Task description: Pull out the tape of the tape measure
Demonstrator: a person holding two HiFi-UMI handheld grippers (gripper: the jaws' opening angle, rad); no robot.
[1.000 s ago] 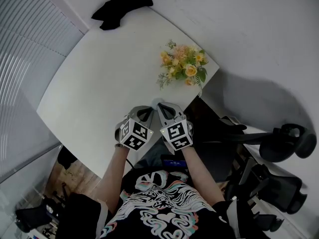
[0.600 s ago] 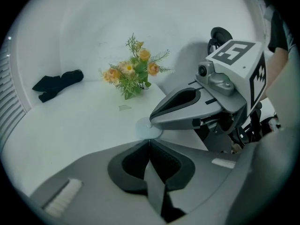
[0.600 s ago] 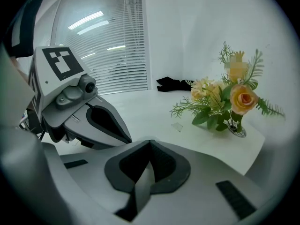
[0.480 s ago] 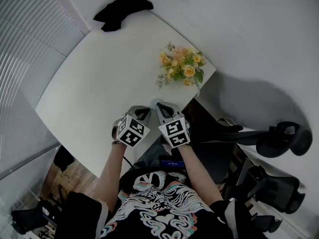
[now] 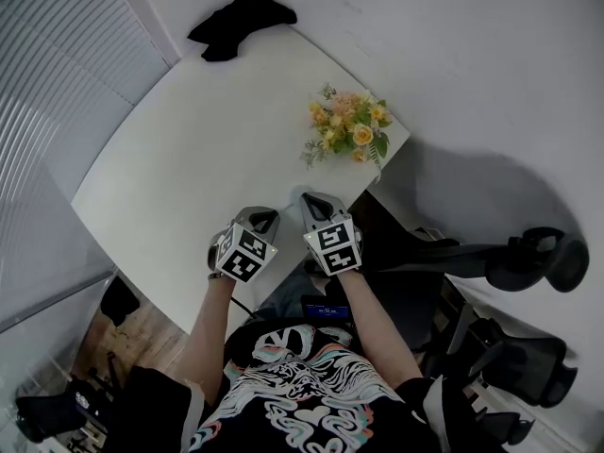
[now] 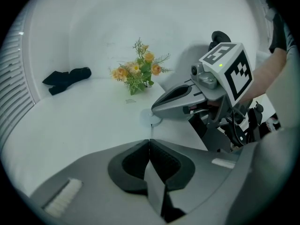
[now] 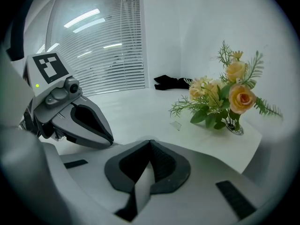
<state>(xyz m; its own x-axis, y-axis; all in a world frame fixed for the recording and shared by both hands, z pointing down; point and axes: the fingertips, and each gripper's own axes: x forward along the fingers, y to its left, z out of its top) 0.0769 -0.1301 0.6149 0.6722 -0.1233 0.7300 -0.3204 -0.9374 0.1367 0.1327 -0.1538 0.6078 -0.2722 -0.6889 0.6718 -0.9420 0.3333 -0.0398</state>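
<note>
Left gripper (image 6: 149,142): jaws pressed flat together in its own view, nothing thick between the pads; whether they nip a thin tape end I cannot make out. Right gripper (image 7: 150,142): jaws likewise closed tip to tip. Tape measure (image 6: 146,120) reads as a small pale round case lying on the white table (image 5: 179,159), just ahead of the left fingertips and directly under the nose of the right gripper, which appears to touch or pin it; from the right gripper view the case is mostly hidden beneath its own fingertips. Change over the last second: in the head view the left gripper has slid sideways, away from the right one, so the gap between the two noses is wider than before, while the right gripper has held its place over the case. I judge this as the start of the draw, case anchored on the right and left hand retreating. No length of tape is clearly visible between case and left fingertips, only a faint line I do not trust. Flowers (image 5: 347,132) and black cloth (image 5: 241,22) sit well beyond both fingertips, untouched. If the tab is not truly caught, the left hand is travelling empty
</note>
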